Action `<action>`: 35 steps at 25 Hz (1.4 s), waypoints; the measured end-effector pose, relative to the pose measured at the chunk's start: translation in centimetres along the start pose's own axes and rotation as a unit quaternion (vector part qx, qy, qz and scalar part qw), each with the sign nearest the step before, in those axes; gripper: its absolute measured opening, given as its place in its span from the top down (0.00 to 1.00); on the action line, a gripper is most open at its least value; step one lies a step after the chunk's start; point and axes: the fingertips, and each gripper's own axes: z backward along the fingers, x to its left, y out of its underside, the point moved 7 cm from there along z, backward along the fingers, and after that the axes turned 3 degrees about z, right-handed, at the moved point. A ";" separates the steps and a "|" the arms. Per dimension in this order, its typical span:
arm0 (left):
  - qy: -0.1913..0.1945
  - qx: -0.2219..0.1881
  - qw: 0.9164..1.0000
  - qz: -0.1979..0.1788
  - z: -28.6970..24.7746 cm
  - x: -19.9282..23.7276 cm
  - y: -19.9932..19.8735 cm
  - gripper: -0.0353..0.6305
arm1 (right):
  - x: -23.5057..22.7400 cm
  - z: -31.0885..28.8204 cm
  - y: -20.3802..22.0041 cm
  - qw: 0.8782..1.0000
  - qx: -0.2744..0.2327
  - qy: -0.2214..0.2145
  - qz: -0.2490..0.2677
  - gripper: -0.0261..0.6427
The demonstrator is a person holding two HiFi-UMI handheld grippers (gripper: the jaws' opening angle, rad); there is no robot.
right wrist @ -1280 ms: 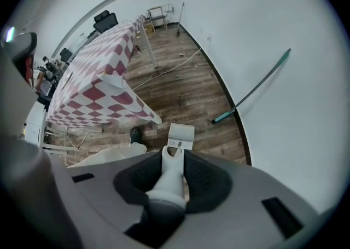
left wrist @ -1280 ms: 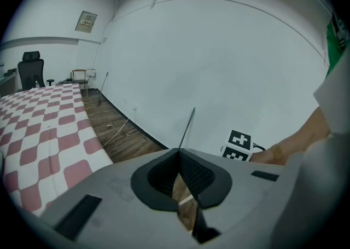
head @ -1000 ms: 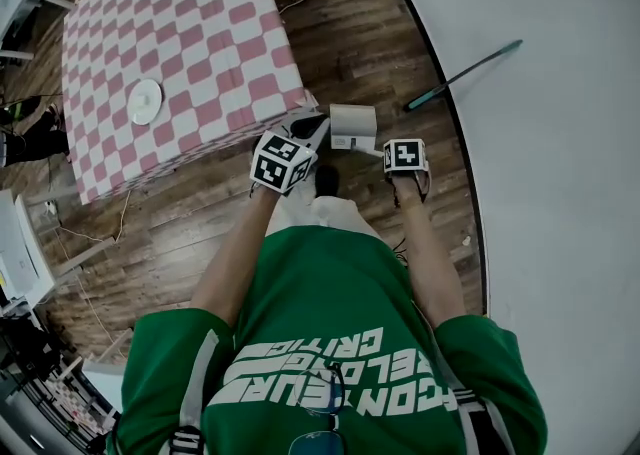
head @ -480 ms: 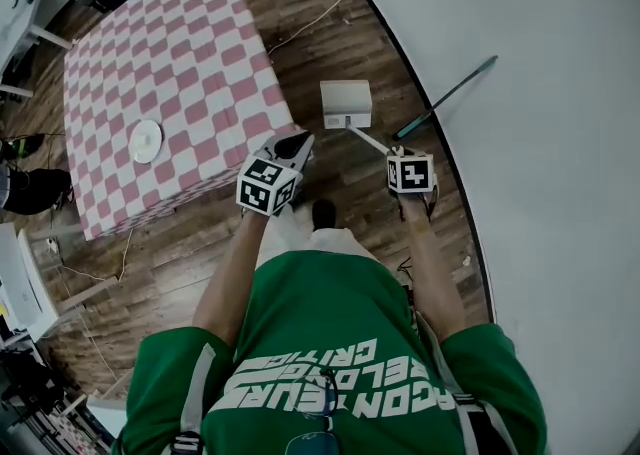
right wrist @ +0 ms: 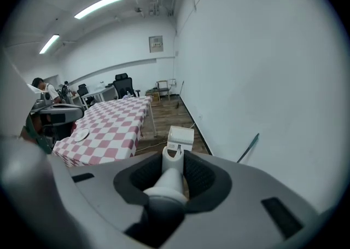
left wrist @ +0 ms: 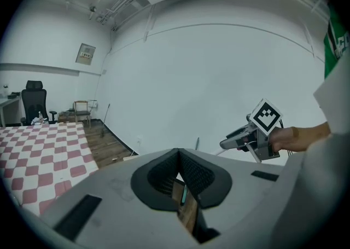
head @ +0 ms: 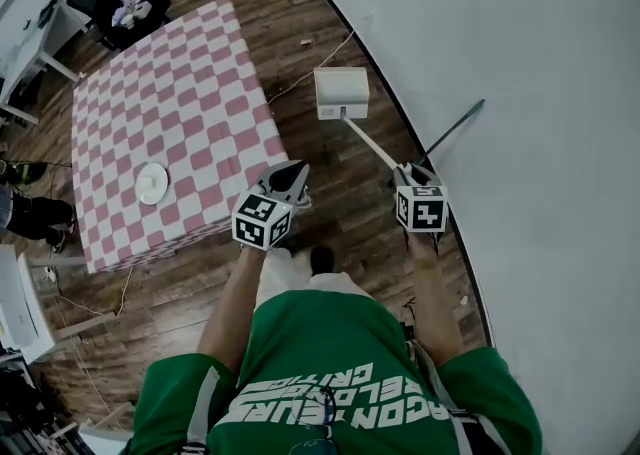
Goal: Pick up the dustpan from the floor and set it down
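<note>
Right gripper clamps the long thin handle of the white, boxy dustpan ahead; left gripper closed, empty.

From the head we are looking steeply down at the floor, table at ten o'clock. The left gripper camera is facing the wall, level, catching the right gripper at three o'clock. The right gripper camera is pointing downward, sharing table and dustpan with the head view.
</note>
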 end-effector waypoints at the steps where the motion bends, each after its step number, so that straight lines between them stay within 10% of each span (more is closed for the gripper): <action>1: 0.000 -0.004 1.000 -0.001 0.0 0.0 -0.4 0.94 | -0.1 0.4 -0.5 1.000 -0.008 0.001 0.001 0.79; 35: -0.014 -0.049 0.999 0.006 -0.2 0.6 -3.2 0.94 | -0.3 0.5 -2.8 1.000 -0.024 -0.006 0.000 0.79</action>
